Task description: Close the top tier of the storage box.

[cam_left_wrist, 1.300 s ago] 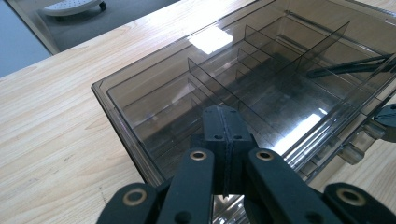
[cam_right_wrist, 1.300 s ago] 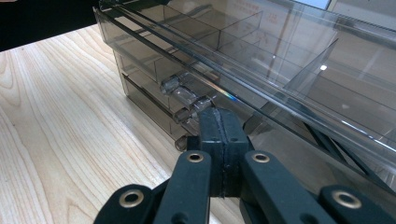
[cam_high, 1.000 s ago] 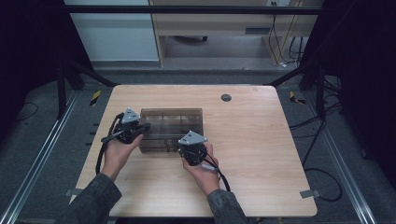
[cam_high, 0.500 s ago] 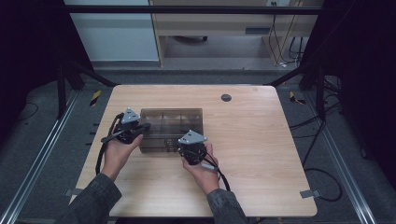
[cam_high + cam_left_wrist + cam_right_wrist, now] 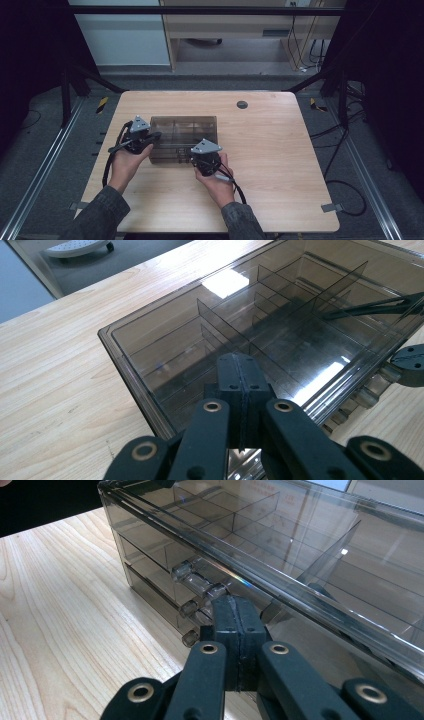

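Organizer box [image 5: 184, 138]: smoked clear plastic, sits left of centre on desk [image 5: 280, 165] | my left tongs [image 5: 239, 385]: closed, tips over its left rim | my right tongs [image 5: 236, 625]: closed, against its near-side drawer handles [image 5: 196, 584]

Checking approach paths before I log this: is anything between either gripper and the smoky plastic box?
Nothing visible. The left gripper sits, fingers together, at the drawer box's left side; the right gripper, fingers together, is at its front by the clear drawer handles.
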